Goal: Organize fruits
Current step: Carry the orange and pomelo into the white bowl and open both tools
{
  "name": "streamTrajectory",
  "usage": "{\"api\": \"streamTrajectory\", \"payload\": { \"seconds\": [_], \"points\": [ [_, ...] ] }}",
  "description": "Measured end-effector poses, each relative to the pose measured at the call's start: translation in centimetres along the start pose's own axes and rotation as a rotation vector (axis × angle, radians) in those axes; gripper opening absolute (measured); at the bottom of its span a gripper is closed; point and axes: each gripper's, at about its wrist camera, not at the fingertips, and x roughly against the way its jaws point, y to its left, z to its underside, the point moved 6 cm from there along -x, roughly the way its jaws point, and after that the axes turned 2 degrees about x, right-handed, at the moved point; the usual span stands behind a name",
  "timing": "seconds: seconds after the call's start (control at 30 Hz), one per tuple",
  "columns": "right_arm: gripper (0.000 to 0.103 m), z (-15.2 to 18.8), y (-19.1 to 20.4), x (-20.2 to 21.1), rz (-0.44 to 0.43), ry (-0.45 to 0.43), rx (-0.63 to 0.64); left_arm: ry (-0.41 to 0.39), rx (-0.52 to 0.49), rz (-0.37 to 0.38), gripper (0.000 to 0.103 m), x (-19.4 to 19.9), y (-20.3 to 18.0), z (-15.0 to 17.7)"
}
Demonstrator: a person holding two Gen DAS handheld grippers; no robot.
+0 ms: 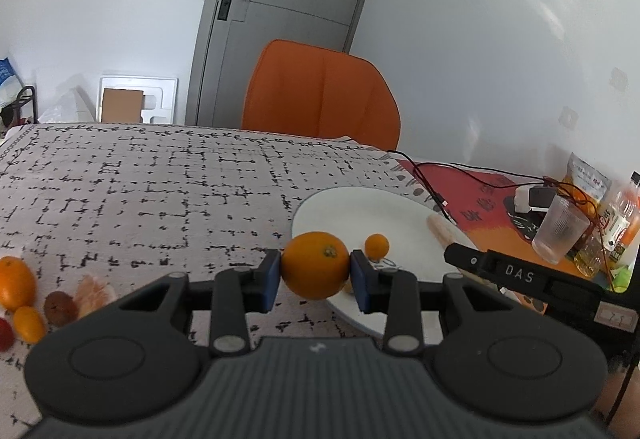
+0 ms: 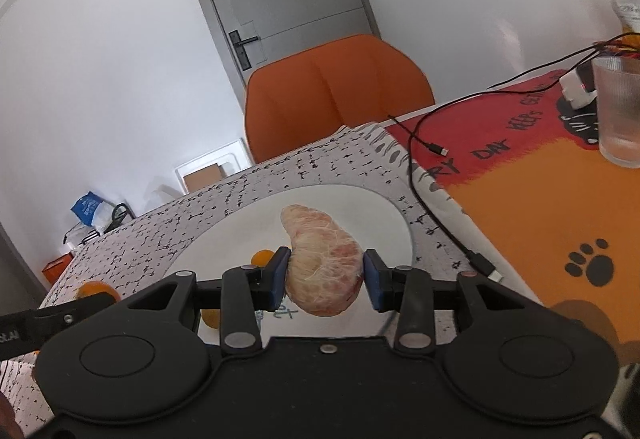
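My left gripper [image 1: 316,273] is shut on an orange [image 1: 315,263] and holds it at the left rim of the white plate [image 1: 372,207]. A small kumquat [image 1: 376,245] lies on the plate. My right gripper [image 2: 326,281] is shut on a peeled pomelo segment [image 2: 322,263] and holds it above the same plate [image 2: 360,211], where the kumquat [image 2: 262,257] also shows. Loose fruit lies at the table's left: an orange [image 1: 16,281], a small yellow-orange fruit [image 1: 29,323], a brown round fruit [image 1: 60,307] and another pomelo segment [image 1: 94,293].
A patterned tablecloth [image 1: 160,191] covers the table. An orange chair [image 1: 320,91] stands behind it. At the right lie an orange-red mat [image 2: 540,191], black cables [image 2: 432,199], a ribbed glass [image 2: 618,111], bottles [image 1: 618,223] and a snack bag [image 1: 586,179].
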Motion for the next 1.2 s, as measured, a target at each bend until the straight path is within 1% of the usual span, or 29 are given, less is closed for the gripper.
{"api": "streamTrajectory", "payload": {
  "seconds": [0.1, 0.27, 0.37, 0.47, 0.5, 0.57, 0.73, 0.77, 0.8, 0.83, 0.9, 0.97, 1.07, 1.17, 1.2],
  "points": [
    [0.048, 0.2, 0.1, 0.7, -0.007, -0.013, -0.008, 0.013, 0.008, -0.001, 0.036, -0.8, -0.1, 0.0],
    [0.049, 0.7, 0.2, 2.1, -0.032, -0.012, -0.018, 0.029, -0.003, 0.015, 0.036, -1.5, -1.0, 0.1],
    [0.052, 1.2, 0.4, 3.0, -0.047, -0.014, -0.015, 0.040, -0.013, 0.025, 0.036, -1.8, -1.7, 0.4],
    [0.053, 1.4, 0.6, 3.2, -0.059, -0.014, -0.015, 0.058, -0.015, 0.033, 0.036, -2.0, -2.1, 0.5],
    [0.053, 1.4, 0.7, 3.2, -0.060, -0.013, -0.016, 0.049, -0.010, 0.033, 0.037, -1.9, -2.1, 0.5],
    [0.055, 1.3, 0.7, 3.4, -0.061, -0.014, -0.018, 0.036, -0.011, 0.023, 0.039, -1.5, -1.9, 0.3],
    [0.057, 1.3, 1.2, 3.5, -0.074, -0.016, -0.019, 0.027, 0.018, -0.008, 0.040, -0.6, -0.4, -0.1],
    [0.057, 1.3, 1.3, 3.6, -0.075, -0.016, -0.020, 0.024, 0.020, -0.017, 0.044, -0.3, 0.0, -0.2],
    [0.058, 1.4, 1.4, 3.6, -0.076, -0.016, -0.022, 0.021, 0.023, -0.024, 0.049, 0.0, 0.3, -0.3],
    [0.060, 1.5, 1.3, 3.6, -0.076, -0.016, -0.023, 0.015, 0.028, -0.030, 0.052, 0.3, 0.8, -0.4],
    [0.063, 1.6, 1.4, 3.7, -0.075, -0.012, -0.025, 0.000, 0.039, -0.045, 0.061, 1.0, 1.7, -0.6],
    [0.065, 1.7, 1.7, 3.8, -0.079, -0.010, -0.023, -0.013, 0.048, -0.068, 0.066, 1.9, 2.6, -0.7],
    [0.069, 1.8, 2.1, 4.0, -0.082, -0.009, -0.022, -0.030, 0.051, -0.100, 0.078, 3.0, 3.9, -0.8],
    [0.073, 2.0, 2.8, 4.2, -0.094, -0.007, -0.015, -0.047, 0.058, -0.127, 0.082, 4.3, 5.0, -0.8],
    [0.076, 2.0, 3.0, 4.2, -0.097, -0.007, -0.010, -0.048, 0.059, -0.134, 0.084, 4.5, 5.3, -0.8]
  ]
}}
